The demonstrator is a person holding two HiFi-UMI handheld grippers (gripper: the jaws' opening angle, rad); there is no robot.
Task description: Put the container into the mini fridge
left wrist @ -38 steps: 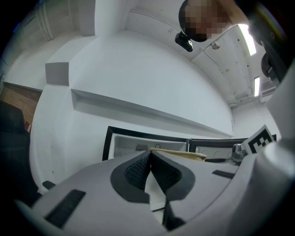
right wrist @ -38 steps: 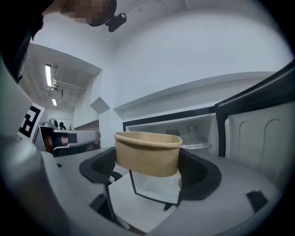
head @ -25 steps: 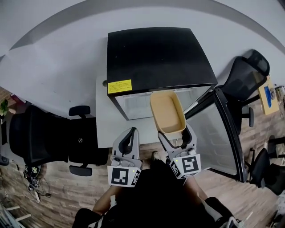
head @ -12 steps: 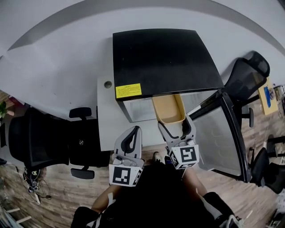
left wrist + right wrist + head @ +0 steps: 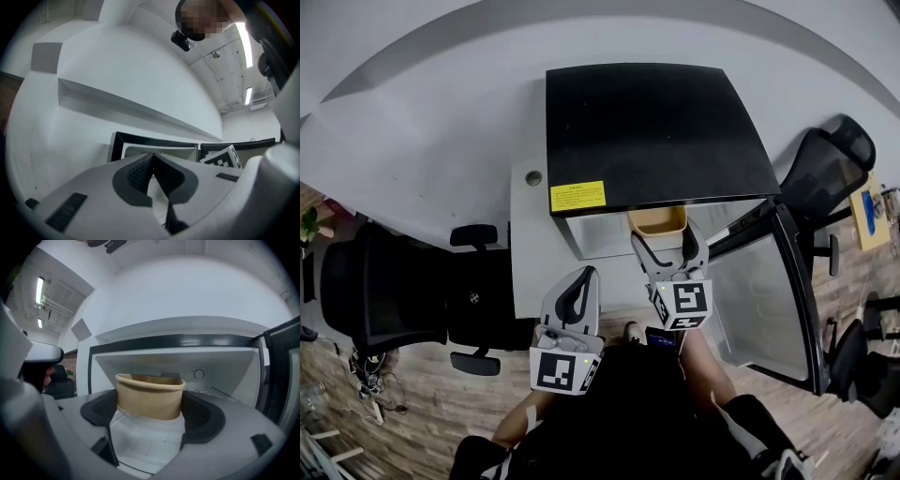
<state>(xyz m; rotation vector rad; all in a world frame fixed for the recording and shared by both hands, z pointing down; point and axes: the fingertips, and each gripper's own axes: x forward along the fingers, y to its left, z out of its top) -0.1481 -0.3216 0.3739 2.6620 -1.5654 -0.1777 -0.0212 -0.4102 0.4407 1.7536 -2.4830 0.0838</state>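
Note:
The tan paper container (image 5: 149,396) sits between the jaws of my right gripper (image 5: 151,414), which is shut on its sides. In the head view only the container's near end (image 5: 657,221) shows under the black top of the mini fridge (image 5: 656,131), and my right gripper (image 5: 667,248) reaches into the opening. The fridge's white interior (image 5: 225,376) with a round dial lies just behind the container. My left gripper (image 5: 577,292) hangs back to the left of the fridge opening, jaws shut on nothing; in the left gripper view its pads (image 5: 140,171) meet.
The fridge door (image 5: 764,291) stands swung open at the right. A white cabinet (image 5: 530,244) adjoins the fridge's left side. Black office chairs stand at the left (image 5: 384,291) and right (image 5: 825,169). A curved white wall (image 5: 422,122) runs behind.
My right gripper has carried the container forward from in front of the fridge into its opening; most of it is now hidden under the fridge top. The left gripper has barely moved.

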